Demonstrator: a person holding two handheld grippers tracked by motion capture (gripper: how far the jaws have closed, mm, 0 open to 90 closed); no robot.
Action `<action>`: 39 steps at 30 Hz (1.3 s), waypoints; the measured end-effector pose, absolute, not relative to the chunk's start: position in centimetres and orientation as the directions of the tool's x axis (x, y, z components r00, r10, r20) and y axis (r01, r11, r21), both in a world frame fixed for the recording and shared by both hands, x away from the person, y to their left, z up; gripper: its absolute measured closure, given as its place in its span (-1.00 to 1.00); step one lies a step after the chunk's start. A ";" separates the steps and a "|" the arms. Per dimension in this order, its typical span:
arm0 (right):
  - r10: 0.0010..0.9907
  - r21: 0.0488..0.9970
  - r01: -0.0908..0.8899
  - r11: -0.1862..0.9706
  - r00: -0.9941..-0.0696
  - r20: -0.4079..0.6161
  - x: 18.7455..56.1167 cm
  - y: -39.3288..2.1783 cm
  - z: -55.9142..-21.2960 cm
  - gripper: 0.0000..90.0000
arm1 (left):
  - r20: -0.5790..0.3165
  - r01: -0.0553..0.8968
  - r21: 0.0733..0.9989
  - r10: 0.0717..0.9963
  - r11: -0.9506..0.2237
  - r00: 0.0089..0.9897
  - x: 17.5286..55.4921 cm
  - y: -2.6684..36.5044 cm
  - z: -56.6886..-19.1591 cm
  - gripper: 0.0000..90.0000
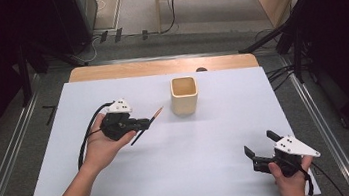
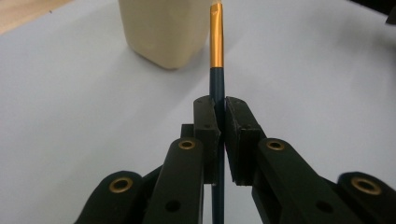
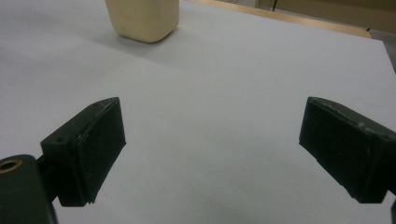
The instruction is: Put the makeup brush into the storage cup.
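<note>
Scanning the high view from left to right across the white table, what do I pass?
Left claw shut on the slim dark-handled paintbrush with a copper ferrule → cream square-sided cup → right claw, open.

One cup (image 1: 184, 96) standing on table (image 1: 208, 144); one brush (image 1: 146, 125) hovering just left of cup; two grippers working, one (image 1: 149, 123) left of cup, one (image 1: 260, 144) well right.
</note>
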State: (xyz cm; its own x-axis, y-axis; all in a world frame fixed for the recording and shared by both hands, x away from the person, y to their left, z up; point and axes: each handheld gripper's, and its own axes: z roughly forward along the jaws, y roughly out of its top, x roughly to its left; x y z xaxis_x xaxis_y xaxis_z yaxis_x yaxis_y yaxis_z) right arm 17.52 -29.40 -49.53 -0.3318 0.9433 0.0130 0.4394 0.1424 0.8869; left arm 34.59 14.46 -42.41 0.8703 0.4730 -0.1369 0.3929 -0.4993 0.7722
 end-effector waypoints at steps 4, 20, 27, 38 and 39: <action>0.943 0.887 0.441 0.135 -0.332 0.021 17.6 -29.5 -49.6 -0.84 | -0.145 0.385 0.805 0.481 -0.450 0.865 34.5 14.8 -42.1 0.89; 0.935 0.902 0.419 0.106 -0.351 0.053 17.5 -29.8 -49.7 -0.93 | -0.171 0.346 0.891 0.488 -0.295 0.856 34.5 15.1 -40.8 0.89; 0.932 0.907 0.407 0.108 -0.359 0.050 17.4 -29.7 -49.6 -1.00 | -0.175 0.332 0.909 0.493 -0.251 0.852 34.6 15.4 -40.3 0.89; 0.933 0.913 0.395 0.107 -0.356 0.044 17.4 -29.4 -49.5 -1.00 | -0.186 0.315 0.930 0.501 -0.187 0.845 35.0 15.5 -39.7 0.89; 0.934 0.913 0.395 0.107 -0.356 0.044 17.4 -29.4 -49.5 -1.00 | -0.188 0.314 0.932 0.501 -0.180 0.845 35.0 15.5 -39.6 0.89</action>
State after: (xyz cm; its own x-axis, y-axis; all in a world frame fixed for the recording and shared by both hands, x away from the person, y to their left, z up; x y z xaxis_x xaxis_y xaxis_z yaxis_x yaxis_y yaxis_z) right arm 17.36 -29.39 -49.47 -0.3558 0.9335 0.0442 0.3946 0.1071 0.9126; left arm 34.99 15.46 -39.65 0.8446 0.5013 -0.1879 0.3144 -0.1804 0.9320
